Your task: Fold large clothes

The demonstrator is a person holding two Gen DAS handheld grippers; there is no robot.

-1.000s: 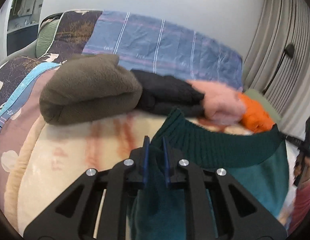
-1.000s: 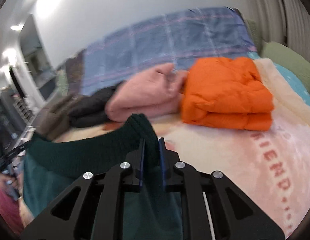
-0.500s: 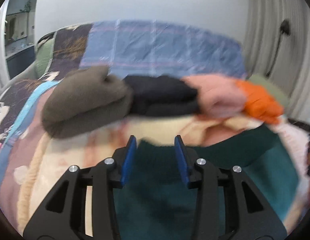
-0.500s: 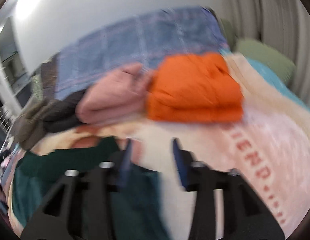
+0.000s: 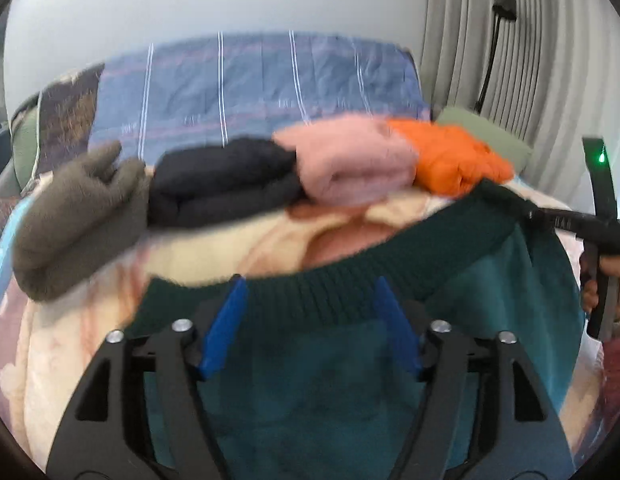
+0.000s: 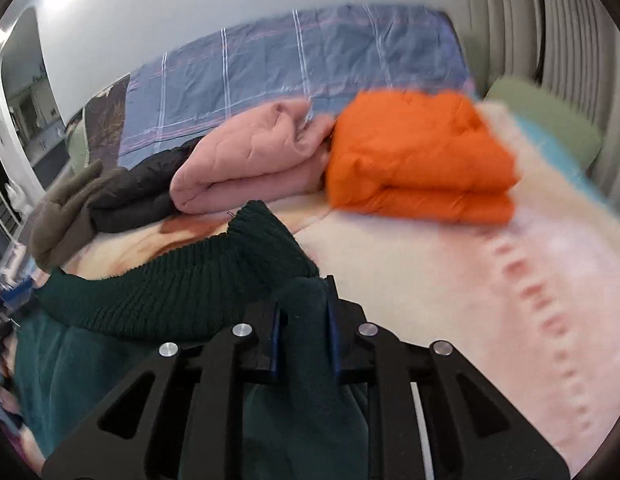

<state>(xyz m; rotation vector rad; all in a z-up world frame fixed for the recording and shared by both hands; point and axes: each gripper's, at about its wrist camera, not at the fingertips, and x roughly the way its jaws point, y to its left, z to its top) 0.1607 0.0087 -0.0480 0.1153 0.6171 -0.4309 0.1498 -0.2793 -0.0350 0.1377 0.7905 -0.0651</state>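
The left gripper (image 5: 308, 322) is built of matte black angular links with triangular cut-outs, silver round screws at the joints, and bright blue pads (image 5: 224, 330) lining its fingers. The same black frame, silver screws and blue pads are seen on the right gripper (image 6: 302, 318). Bare skin of a hand (image 5: 611, 280), blurred, is seen at the far right, with perhaps a reddish sleeve below it.
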